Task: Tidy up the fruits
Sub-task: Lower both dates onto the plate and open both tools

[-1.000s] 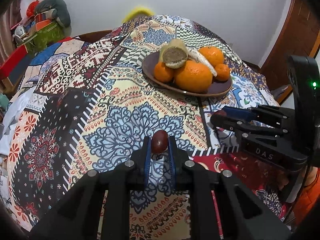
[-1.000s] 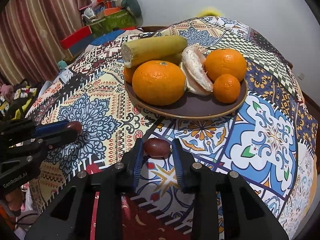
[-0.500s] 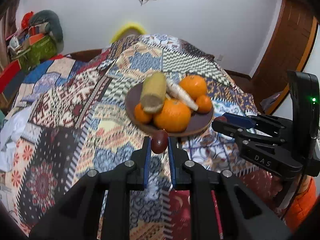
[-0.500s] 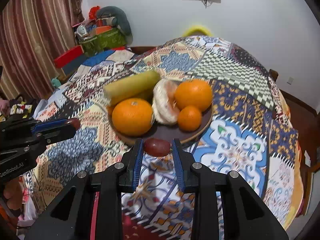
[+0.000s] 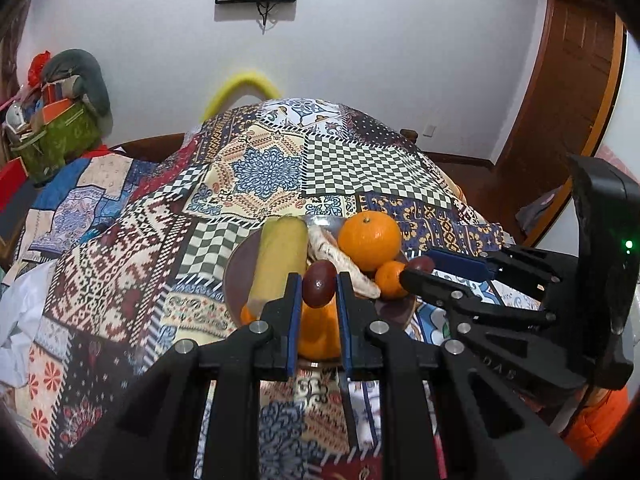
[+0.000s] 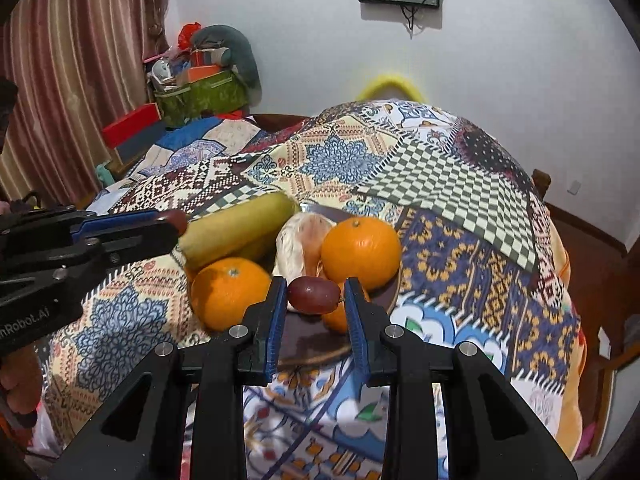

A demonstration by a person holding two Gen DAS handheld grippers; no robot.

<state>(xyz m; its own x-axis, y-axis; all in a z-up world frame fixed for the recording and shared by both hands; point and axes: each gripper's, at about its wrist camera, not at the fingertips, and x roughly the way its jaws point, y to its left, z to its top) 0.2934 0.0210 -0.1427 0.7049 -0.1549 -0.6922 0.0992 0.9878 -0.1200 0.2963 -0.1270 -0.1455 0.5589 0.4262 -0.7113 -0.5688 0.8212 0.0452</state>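
Dark-red dates were clamped, one in each gripper, left and right, at frame centre above the plate; small, light, soft-skinned, they were judged best pinched gently mid-body.

Dark red fruit sat between blue pads; beyond the tongs, oranges were orange, the cloth patchwork-patterned.

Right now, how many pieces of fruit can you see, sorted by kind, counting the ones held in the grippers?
Oranges: 4
Small dark red fruits: 2
Long yellow-green fruit: 1
Peeled pale segment: 1
Total: 8
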